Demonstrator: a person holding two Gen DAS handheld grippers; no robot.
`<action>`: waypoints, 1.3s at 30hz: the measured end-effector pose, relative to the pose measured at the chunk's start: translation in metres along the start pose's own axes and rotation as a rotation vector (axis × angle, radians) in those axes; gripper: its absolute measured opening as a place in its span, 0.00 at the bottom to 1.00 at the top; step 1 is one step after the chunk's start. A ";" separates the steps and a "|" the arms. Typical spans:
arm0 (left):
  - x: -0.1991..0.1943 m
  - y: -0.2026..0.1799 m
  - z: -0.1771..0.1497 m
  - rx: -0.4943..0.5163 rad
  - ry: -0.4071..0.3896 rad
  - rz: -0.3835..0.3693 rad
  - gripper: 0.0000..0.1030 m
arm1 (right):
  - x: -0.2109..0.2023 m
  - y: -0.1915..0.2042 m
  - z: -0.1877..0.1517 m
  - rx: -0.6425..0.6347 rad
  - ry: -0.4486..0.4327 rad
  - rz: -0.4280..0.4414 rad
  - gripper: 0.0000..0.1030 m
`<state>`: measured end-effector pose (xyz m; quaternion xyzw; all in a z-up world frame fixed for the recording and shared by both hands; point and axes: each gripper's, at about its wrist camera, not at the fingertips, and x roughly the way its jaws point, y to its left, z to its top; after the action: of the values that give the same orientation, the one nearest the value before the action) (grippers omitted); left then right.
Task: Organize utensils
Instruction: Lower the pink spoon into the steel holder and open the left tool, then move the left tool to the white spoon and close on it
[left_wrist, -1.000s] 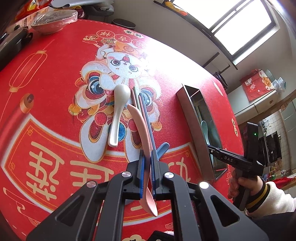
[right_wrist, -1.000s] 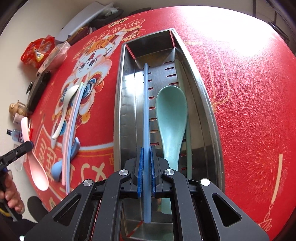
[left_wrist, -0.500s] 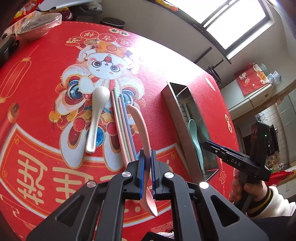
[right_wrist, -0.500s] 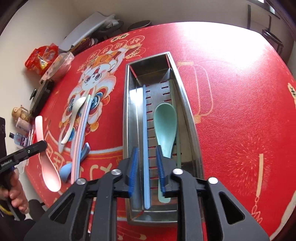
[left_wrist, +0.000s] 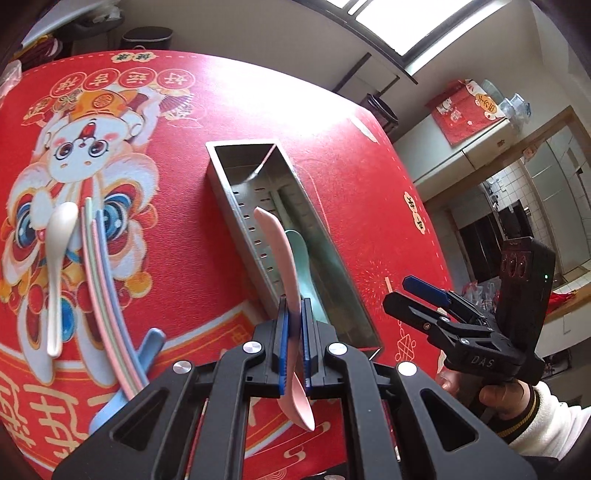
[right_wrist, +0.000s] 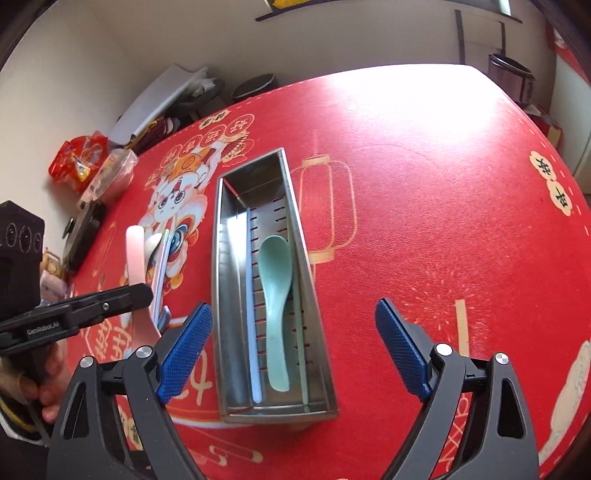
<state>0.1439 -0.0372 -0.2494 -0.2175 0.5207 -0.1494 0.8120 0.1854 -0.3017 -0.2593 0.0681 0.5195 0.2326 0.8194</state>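
Left tool (left_wrist: 293, 347) clenched on pink spoon (left_wrist: 284, 266), right tool (right_wrist: 293, 343) just spread wide, nothing between; lower spoon lengthwise into steel tray (right_wrist: 218, 258) beside green spoon (right_wrist: 275, 284), clear of rim.

A steel tray (right_wrist: 221, 295) lies lengthwise on the red cloth, holding a mint spoon (right_wrist: 275, 291), bowl toward the far end, a pale blue chopstick (right_wrist: 252, 332) to its left and a green chopstick (right_wrist: 301, 350) to its right. A pink spoon (left_wrist: 286, 273) hangs clamped above the tray. On the cloth lie a white spoon (left_wrist: 59, 258), three chopsticks (left_wrist: 99, 273) and a blue spoon (left_wrist: 147, 350).
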 end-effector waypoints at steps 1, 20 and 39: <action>0.007 -0.004 0.002 -0.006 0.009 -0.008 0.06 | -0.001 -0.005 -0.001 0.012 -0.001 -0.008 0.84; 0.110 -0.023 0.019 -0.156 0.139 -0.024 0.06 | -0.014 -0.062 0.001 0.073 0.009 -0.041 0.84; 0.065 -0.030 0.029 0.017 0.064 0.031 0.23 | -0.020 -0.029 0.006 0.083 -0.048 -0.029 0.84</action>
<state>0.1962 -0.0881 -0.2741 -0.1975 0.5483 -0.1483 0.7990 0.1925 -0.3354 -0.2506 0.1001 0.5100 0.1971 0.8313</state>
